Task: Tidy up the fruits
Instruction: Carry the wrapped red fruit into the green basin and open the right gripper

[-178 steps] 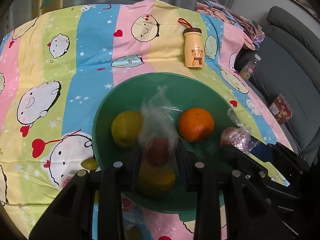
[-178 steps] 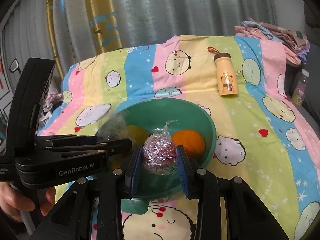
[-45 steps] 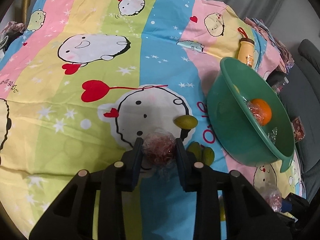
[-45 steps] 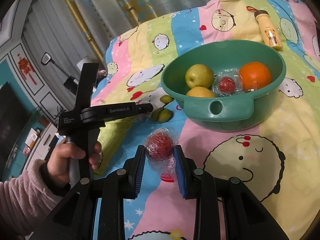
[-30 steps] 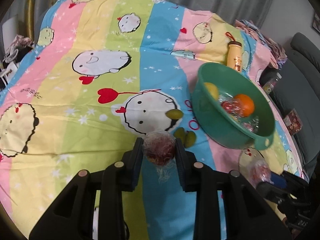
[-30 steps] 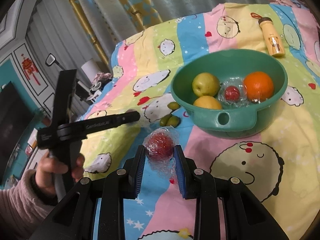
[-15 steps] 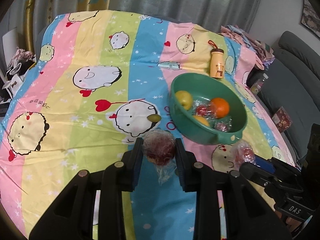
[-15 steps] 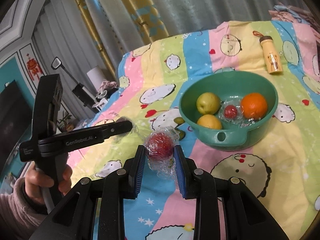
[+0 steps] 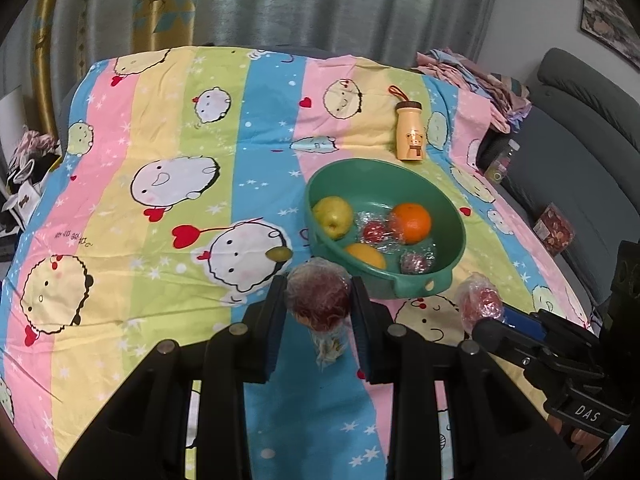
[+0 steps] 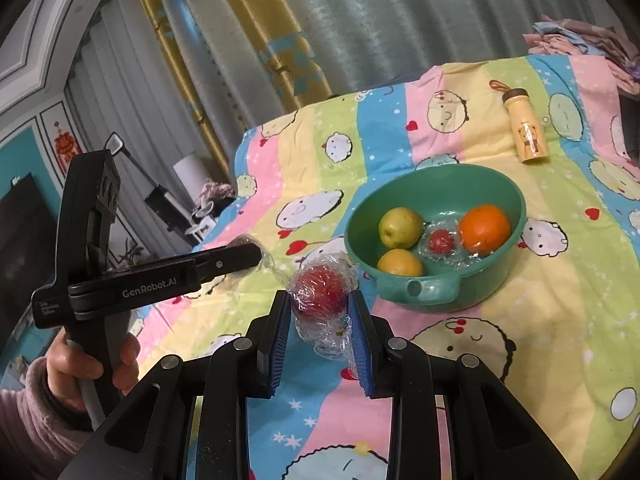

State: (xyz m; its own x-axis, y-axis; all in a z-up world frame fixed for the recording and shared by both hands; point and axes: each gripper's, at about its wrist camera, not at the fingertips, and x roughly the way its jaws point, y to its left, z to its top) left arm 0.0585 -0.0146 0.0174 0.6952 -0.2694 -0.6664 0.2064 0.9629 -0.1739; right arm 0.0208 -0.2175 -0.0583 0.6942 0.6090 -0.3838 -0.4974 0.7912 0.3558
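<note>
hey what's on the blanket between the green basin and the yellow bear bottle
Nothing: in both wrist views only bare striped blanket lies between the green basin and the yellow bear bottle.

A green bowl [image 9: 448, 216] holds a pear [image 9: 333, 211], an orange [image 9: 411, 218] and wrapped fruits. Two plastic-wrapped red apples [image 9: 318, 299] [image 10: 319, 290] sit clamped in grippers.

Bowl [image 9: 452, 216] on bedspread [image 9: 160, 120], fruit inside; bottle [image 9: 409, 131] behind bowl; sofa [image 9: 580, 128] right.

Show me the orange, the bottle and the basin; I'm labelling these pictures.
orange [image 10: 485, 228], right wrist view, middle of its peel.
bottle [image 9: 409, 135], left wrist view, middle of its yellow body.
basin [image 10: 434, 294], right wrist view, near rim by the handle.
</note>
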